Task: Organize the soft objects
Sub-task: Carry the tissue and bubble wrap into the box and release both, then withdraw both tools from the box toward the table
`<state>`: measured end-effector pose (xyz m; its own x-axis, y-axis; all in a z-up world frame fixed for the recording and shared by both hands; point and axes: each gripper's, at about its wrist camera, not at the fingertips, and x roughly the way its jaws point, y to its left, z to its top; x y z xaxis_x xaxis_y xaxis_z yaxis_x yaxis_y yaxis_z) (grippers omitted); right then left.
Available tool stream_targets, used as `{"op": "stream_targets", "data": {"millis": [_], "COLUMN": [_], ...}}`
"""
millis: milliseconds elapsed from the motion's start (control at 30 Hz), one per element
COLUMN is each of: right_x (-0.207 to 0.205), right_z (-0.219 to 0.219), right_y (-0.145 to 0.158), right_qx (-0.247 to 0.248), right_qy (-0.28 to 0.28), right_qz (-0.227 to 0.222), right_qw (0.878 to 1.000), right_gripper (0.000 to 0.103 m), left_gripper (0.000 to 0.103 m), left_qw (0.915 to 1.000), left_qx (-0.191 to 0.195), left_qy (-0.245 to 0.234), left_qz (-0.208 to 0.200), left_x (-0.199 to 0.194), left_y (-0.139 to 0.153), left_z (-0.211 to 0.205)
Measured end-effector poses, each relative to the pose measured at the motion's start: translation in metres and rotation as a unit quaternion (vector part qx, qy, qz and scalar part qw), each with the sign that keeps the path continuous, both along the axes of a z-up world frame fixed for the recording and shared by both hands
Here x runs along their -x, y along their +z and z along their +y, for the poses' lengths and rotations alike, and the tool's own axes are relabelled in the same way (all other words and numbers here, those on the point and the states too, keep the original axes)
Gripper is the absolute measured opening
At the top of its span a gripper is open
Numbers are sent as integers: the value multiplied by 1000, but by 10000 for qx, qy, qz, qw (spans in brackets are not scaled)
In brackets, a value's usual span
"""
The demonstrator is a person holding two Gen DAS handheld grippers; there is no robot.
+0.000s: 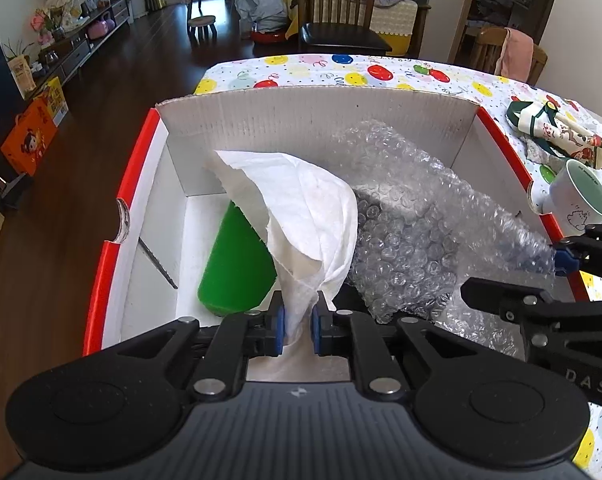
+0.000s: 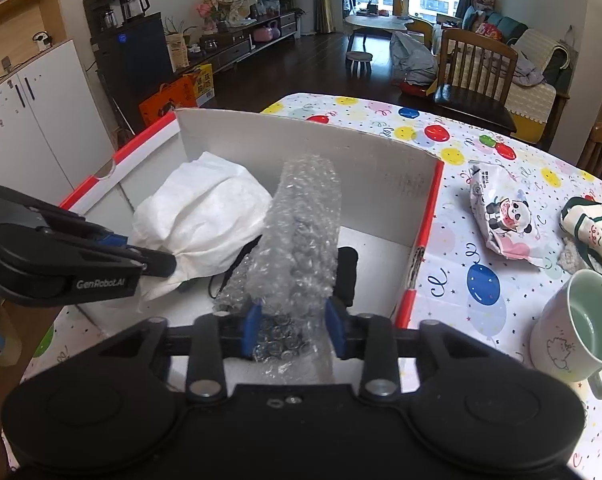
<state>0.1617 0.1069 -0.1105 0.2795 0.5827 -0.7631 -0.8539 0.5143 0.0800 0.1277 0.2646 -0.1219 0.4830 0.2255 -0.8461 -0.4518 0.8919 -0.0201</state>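
Pinching a gathered corner of limp white cloth (image 1: 301, 216) in the left gripper (image 1: 299, 326), draped inside the red-edged box (image 1: 141, 168) over something green (image 1: 237, 264); rightward, right gripper (image 2: 295, 330) standing spread around featherlight, crinkly bubble wrap (image 2: 301, 232), pads apparently not pressing; likely springing back, so best taking hold at bunched edges

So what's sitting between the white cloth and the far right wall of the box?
The bubble wrap, standing up from the right gripper, fills most of that stretch; behind it the box floor is bare. The right wrist view shows it best.
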Motion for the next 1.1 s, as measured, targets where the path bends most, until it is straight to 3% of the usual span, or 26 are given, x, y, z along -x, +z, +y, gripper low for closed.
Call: {"op": "stream_targets", "data": {"millis": [100,167,300,667,933,1100], "right_x": [1,0,2,10,20,26], "right_z": [-3,-6,-13,-38,-66,-85], "right_y": [3,5,11,43,71,88], "right_qx": [-40,-81,-194,-668,-1117,-1329], "right_qy": [-4,-19,-28,-124,-283,-395], "right_qz": [-6,26,33,-31,-195,-445], "right_qw": [10000,10000,9998,9977,9931,9893], "right_gripper": [44,46,54,65,80,88], "left_gripper": [13,19,66,66,80,81], "left_qw": [10000,10000,9999,9981,9943,9911], "left_qx": [-40,-37,-4,-124,-234,-122], "left_qy": [-16,-23,-8,3,-192,-380], "left_qz": [-20,-38,-110,-605,-1025,-1267], "left_x": [2,4,10,37,50,47], "left_y": [1,3,9,43,75,91], "left_z": [-2,-2,-2,-8,-26,-38]}}
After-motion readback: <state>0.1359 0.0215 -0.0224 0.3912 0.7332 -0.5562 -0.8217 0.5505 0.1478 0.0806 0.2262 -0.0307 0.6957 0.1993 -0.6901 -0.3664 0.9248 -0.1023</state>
